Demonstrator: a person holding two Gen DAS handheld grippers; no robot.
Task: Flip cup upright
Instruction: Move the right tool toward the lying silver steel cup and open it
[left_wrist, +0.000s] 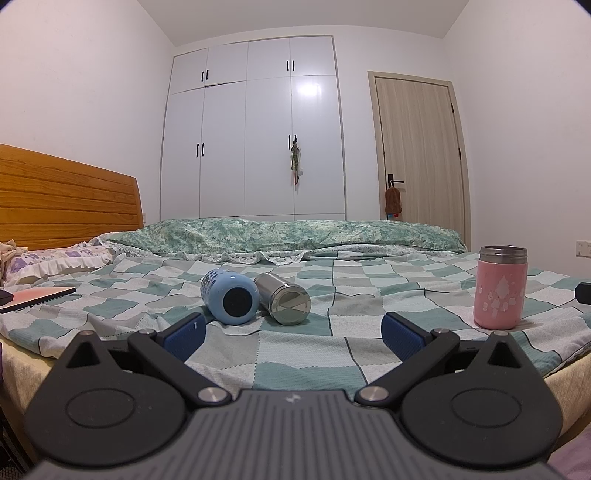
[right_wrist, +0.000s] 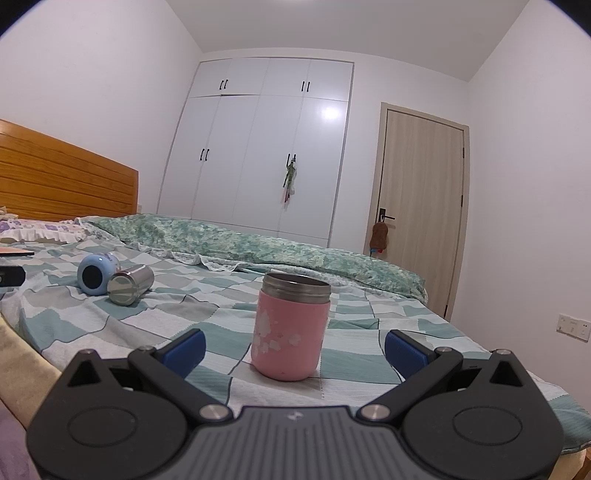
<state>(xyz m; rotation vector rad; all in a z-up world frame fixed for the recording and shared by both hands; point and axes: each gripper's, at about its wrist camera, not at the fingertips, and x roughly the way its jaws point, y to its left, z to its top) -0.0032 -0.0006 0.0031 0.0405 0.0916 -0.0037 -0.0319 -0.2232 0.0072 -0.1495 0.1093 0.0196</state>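
We hold both grippers, left (left_wrist: 291, 338) and right (right_wrist: 293, 349), fingers apart, at the bed's (left_wrist: 332, 354) near edge; pink cup (right_wrist: 290, 330) upright, blue cup (left_wrist: 229, 301) and steel cup (left_wrist: 283, 298) lying touching, far left.

The pink cup (right_wrist: 289, 328) has a smooth matt coat with a shiny bare metal rim, the silver cup (left_wrist: 283, 303) is shiny metal all over, and the blue cup (left_wrist: 229, 301) looks smooth and a bit glossy with a dull black bottom. The checked bed sheet (left_wrist: 295, 347) is soft woven cloth with a fine rough weave, and the headboard (left_wrist: 66, 199) is shiny orange wood. The wardrobe (left_wrist: 255, 129) doors are smooth and glossy white, and both grippers have matt black plastic arms with blue ribbed pads (right_wrist: 402, 349).
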